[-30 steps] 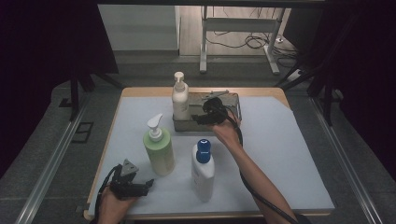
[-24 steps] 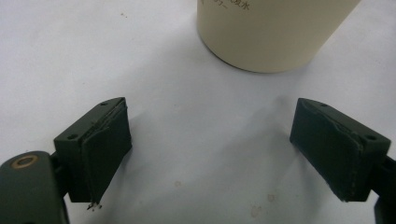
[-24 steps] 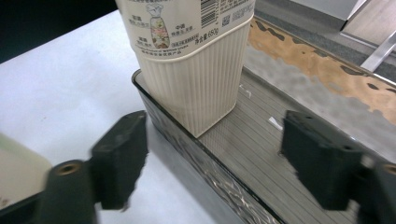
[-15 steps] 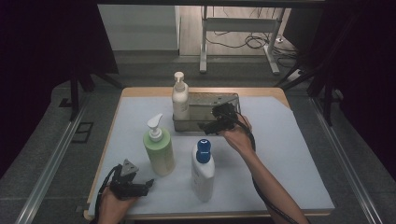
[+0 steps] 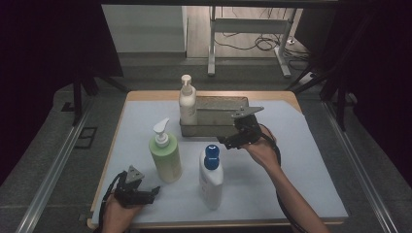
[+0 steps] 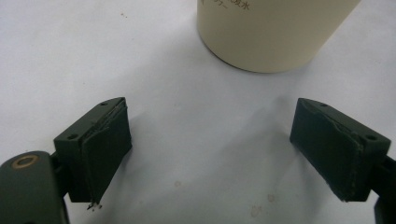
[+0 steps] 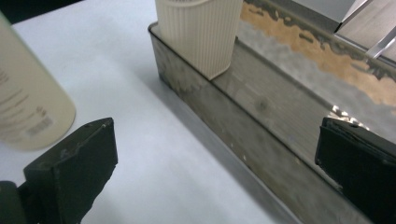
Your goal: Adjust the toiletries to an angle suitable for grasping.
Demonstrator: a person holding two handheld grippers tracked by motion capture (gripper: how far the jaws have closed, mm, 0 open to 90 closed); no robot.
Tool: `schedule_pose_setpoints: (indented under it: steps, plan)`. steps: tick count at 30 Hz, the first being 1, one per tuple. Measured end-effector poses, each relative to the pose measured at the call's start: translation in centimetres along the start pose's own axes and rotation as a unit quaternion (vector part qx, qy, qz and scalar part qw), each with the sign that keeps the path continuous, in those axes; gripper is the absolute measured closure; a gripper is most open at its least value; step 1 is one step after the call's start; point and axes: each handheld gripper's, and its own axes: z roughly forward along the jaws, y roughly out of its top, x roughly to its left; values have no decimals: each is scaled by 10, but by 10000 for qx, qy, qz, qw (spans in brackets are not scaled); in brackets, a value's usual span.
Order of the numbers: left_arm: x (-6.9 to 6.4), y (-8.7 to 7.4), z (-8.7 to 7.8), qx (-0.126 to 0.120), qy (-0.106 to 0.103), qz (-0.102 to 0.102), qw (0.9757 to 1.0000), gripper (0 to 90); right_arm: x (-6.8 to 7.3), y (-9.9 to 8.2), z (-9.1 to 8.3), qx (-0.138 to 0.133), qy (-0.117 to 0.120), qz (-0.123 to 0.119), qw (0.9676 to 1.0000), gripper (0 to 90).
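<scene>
The right gripper (image 5: pixel 228 141), jaws just spread wide with nothing between them, hangs beside the metal tray (image 5: pixel 214 130) holding the white pump bottle (image 5: pixel 187 103)

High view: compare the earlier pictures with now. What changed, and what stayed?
The right gripper drew back from the metal tray toward the person, its jaws just opened with nothing between them. The cream pump bottle stands in the tray. The left gripper and other bottles kept still.

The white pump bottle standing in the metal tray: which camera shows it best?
The high view: the white pump bottle shows whole, pump included, at the metal tray's left end. The right gripper view catches its ribbed base.
</scene>
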Motion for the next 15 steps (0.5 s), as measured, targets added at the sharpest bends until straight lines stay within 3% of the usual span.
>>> schedule_pose_setpoints:
  steps: [15]
  plan:
    - [0, 0, 0, 1, 3, 4, 10000, 120, 0, -46, -42, 80, -98, 130, 9998, 0]
